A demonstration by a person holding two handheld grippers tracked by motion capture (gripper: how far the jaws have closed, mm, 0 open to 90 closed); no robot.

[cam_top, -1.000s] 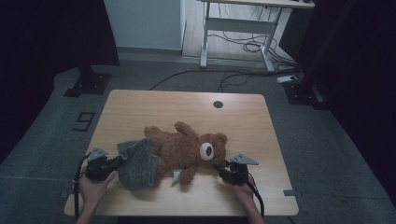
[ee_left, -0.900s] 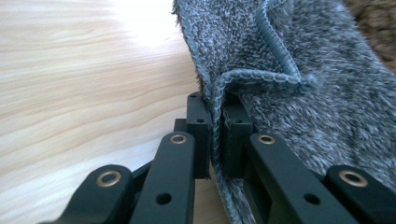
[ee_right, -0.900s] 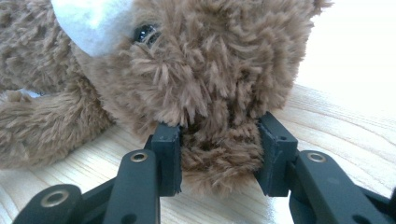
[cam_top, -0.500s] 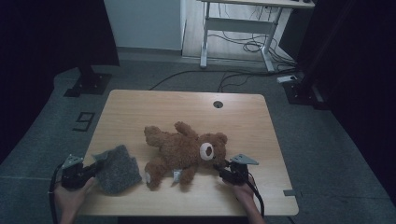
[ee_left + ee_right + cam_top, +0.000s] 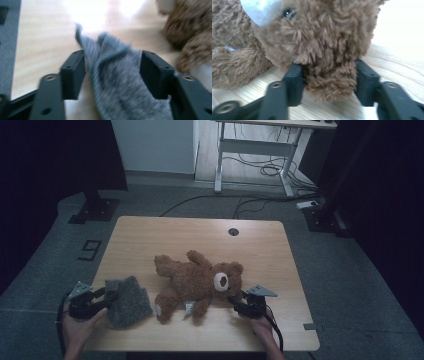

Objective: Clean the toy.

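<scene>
As I watched the grey cloth [image 5: 127,301]: it lay on the table [image 5: 165,235], bunched up between my left jaws and just past their tips.
Left gripper [image 5: 111,293]: its jaws had just been opening. They stood apart, let go, with the cloth loose in the gap and nothing squeezed.
Right gripper [image 5: 239,303]: its jaws had just been opening too. The bear's furry head sat between them, but they were not pinching it.
Teddy bear [image 5: 197,282]: it lay flat in front of my right jaws, with its legs pointing toward the cloth. Bear and cloth were near each other but not touching.
How the cloth should feel: I think it was light, soft and floppy. It would fold and sag, not slide. I would pinch it at an edge or a raised fold.
How the bear should feel: I think it was squashy and light, and hard to break. An ear, arm or leg would be best to grab.
Boxes or bowls: I saw none on the table.
</scene>
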